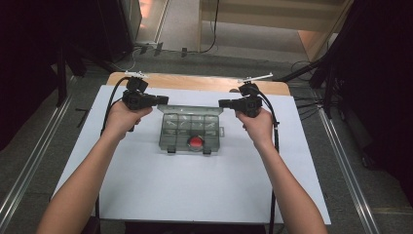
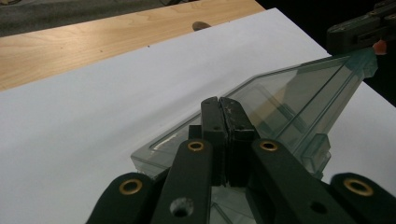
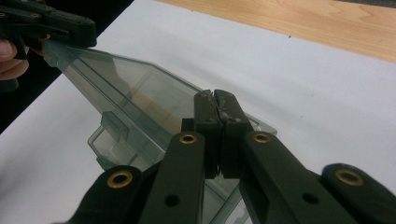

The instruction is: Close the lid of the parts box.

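A person's two forearms reach in from the near edge of a white table top (image 1: pixel 146 195), each hand holding a black two-jaw gripper; between the hands, toward the far half of the table, sits a clear grey-green plastic box (image 1: pixel 191 127) with small compartments and a raised lid; a red round thing (image 1: pixel 196 142) lies in its near part, between two dark latches on the near edge; the left gripper (image 1: pixel 163 100) points right and meets the far left corner of the lid; the right gripper (image 1: pixel 223 103) points left and meets the far right corner; seen from the left gripper view, its jaws are pressed together with the clear lid (image 2: pixel 299 100) running out from them toward the other gripper's tip at the far corner; the right gripper view shows the same, its jaws closed tight at the lid's edge; whether each pair truly pinches the lid or only rests on it is hard to tell; a strip of bare wood (image 1: pixel 195 82) shows beyond the white surface.
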### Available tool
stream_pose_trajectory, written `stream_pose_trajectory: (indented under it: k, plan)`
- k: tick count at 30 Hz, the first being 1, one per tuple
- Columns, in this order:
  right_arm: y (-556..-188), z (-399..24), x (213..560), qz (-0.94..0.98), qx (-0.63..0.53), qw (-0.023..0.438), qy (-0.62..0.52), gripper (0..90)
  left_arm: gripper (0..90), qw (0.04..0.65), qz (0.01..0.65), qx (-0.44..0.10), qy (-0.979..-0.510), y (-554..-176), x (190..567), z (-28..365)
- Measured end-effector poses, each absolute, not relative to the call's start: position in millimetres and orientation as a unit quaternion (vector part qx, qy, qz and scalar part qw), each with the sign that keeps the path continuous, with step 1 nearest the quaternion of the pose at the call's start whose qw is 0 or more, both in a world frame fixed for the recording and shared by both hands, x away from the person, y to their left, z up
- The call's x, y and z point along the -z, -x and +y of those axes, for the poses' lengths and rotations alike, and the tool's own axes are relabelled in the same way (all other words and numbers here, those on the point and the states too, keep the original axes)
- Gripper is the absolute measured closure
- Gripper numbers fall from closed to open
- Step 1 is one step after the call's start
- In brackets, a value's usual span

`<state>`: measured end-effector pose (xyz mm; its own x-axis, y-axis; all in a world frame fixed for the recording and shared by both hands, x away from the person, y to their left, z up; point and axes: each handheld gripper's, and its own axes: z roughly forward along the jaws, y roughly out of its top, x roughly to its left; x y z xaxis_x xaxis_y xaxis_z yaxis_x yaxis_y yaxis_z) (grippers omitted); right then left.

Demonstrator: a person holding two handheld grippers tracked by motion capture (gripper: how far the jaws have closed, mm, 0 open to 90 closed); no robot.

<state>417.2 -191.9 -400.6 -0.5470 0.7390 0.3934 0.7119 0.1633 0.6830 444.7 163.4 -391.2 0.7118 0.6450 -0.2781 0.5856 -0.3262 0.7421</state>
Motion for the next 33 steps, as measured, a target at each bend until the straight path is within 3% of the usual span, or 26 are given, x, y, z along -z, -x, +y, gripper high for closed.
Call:
stream_pose_trajectory:
  k: [33]
  plan:
    - [-389,-188,414,0.775,-0.439,0.006,-0.455,90.0,89.5,0.445,0.364,-0.033,-0.818,-410,406,167]
